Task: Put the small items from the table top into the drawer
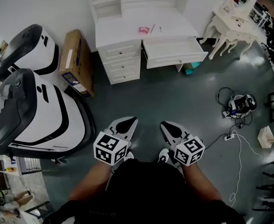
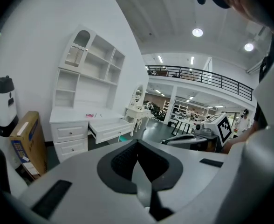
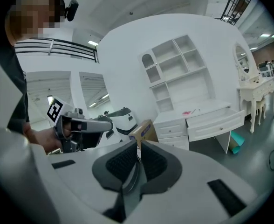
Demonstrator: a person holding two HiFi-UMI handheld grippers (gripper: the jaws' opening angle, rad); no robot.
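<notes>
white desk, drawer open, pink item on top; left claw, right claw closed, empty.

A white desk was set against the far wall, a dressing table was placed far right, and the grey floor was lit by ceiling lamps.

No legible text: label print on the brown cardboard box is unreadable, and cubes on the left gripper and right gripper bear only black-and-white square markers.
</notes>
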